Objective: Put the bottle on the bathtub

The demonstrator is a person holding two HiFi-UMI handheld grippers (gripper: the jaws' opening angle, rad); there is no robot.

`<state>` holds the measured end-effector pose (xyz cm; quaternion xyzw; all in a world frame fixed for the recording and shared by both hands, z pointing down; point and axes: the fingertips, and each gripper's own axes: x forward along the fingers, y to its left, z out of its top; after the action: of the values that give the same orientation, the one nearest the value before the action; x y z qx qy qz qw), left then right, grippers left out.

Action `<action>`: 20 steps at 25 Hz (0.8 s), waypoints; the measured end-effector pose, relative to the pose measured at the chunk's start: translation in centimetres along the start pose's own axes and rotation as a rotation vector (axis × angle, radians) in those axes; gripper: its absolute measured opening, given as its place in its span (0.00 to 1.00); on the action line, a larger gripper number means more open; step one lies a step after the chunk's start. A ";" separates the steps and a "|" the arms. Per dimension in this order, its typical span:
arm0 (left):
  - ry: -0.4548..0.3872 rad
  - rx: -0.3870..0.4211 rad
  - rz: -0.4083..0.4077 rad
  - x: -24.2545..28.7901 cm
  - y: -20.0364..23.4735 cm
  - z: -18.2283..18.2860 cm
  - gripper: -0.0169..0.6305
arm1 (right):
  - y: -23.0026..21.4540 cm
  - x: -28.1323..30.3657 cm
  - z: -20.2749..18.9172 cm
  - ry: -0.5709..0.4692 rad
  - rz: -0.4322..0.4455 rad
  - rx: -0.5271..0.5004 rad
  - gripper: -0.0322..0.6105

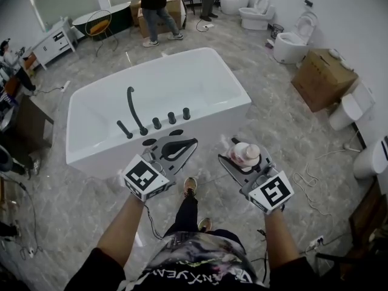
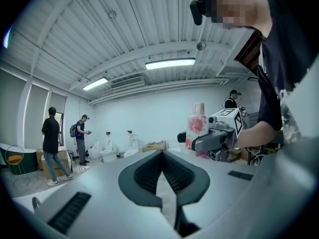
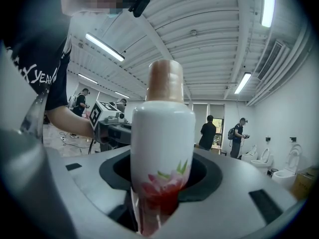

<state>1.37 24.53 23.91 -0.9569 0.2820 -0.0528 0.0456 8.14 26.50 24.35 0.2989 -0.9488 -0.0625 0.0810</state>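
The white bathtub (image 1: 234,81) fills the middle of the head view, with a black faucet (image 1: 134,110) and knobs on its near rim. A white bottle (image 1: 245,154) with a pink cap and a red flower print stands upright in my right gripper (image 1: 240,153), which is shut on it in front of the tub's near right corner. In the right gripper view the bottle (image 3: 162,148) sits between the jaws. My left gripper (image 1: 180,144) hovers by the tub's near wall, below the knobs, its jaws (image 2: 160,156) shut on nothing. The bottle (image 2: 198,123) also appears in the left gripper view.
Toilets (image 1: 291,42) line the right wall beside a cardboard box (image 1: 321,77). Two people (image 1: 154,11) stand behind the tub. A cable (image 1: 303,183) lies on the marble floor at the right. The person's shoes (image 1: 190,187) are just under the grippers.
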 end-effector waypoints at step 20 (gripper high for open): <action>0.006 -0.027 -0.011 4.8 8.2 -2.4 0.04 | -6.7 6.5 -2.3 0.023 0.001 0.029 0.38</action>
<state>0.68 14.88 25.68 -0.9587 0.2778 -0.0521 0.0316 7.10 17.10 26.28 0.3002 -0.9488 -0.0452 0.0873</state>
